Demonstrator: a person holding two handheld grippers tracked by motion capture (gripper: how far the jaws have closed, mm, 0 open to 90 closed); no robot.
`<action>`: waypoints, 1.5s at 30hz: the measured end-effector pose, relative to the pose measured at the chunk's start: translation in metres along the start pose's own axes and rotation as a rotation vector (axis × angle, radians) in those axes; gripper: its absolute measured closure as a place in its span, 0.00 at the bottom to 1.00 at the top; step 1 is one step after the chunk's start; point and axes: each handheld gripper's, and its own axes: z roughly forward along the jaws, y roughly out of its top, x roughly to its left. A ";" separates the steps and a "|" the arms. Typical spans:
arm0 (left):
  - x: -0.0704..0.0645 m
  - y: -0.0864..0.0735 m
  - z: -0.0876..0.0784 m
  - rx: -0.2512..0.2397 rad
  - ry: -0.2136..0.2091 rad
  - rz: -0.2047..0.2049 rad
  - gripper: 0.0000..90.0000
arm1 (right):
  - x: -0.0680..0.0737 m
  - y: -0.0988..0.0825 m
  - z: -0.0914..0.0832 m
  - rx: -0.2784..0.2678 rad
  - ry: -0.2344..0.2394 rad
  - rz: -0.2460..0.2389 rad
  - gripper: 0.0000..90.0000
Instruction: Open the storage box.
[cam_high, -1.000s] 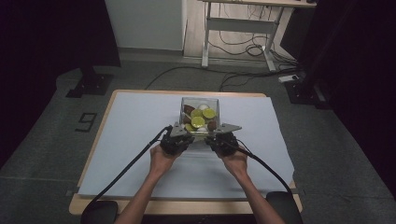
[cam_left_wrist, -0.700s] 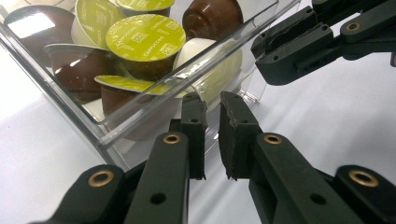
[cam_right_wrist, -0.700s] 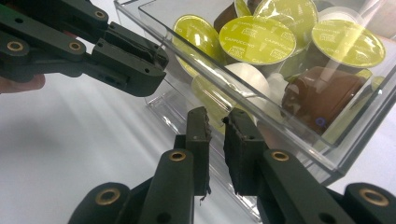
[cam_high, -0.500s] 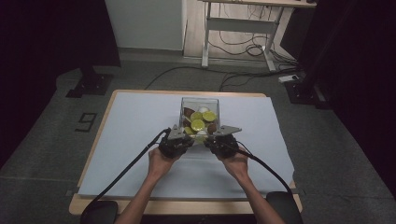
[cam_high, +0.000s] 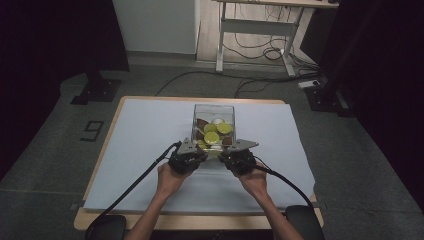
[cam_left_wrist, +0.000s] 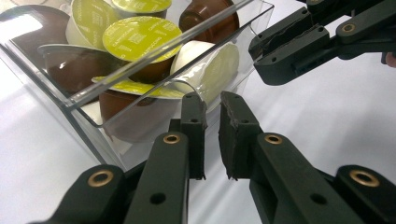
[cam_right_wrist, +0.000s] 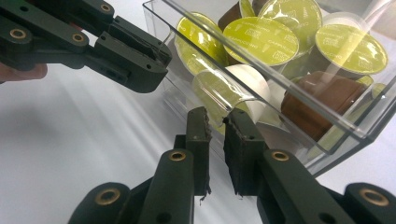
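The box (cam_high: 213, 131) of capsules (cam_high: 212, 137) is seen mid-desk (cam_high: 150, 135), on the white sheet. At its near wall, the left claw (cam_left_wrist: 212, 109) is clenched on the wall's rim, and just beside it the right claw (cam_right_wrist: 218, 123) is clenched on the same rim. Cables (cam_high: 135, 185) are trailed toward the desk's near edge. Compared with the earlier frames, nothing is seen to have shifted.

White sheet (cam_high: 150, 135) covers the wooden table (cam_high: 112, 135); desk frame (cam_high: 260, 25) and floor cables (cam_high: 250, 52) behind.
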 end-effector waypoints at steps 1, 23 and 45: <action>-0.001 0.000 -0.001 0.001 -0.003 0.000 0.89 | 0.001 0.000 -0.001 0.000 0.001 -0.001 0.88; -0.020 -0.012 -0.016 -0.007 -0.028 -0.001 0.89 | 0.021 -0.012 -0.014 0.001 0.029 -0.014 0.88; -0.038 -0.025 -0.029 -0.025 -0.040 0.005 0.90 | 0.039 -0.021 -0.028 -0.001 0.045 -0.034 0.88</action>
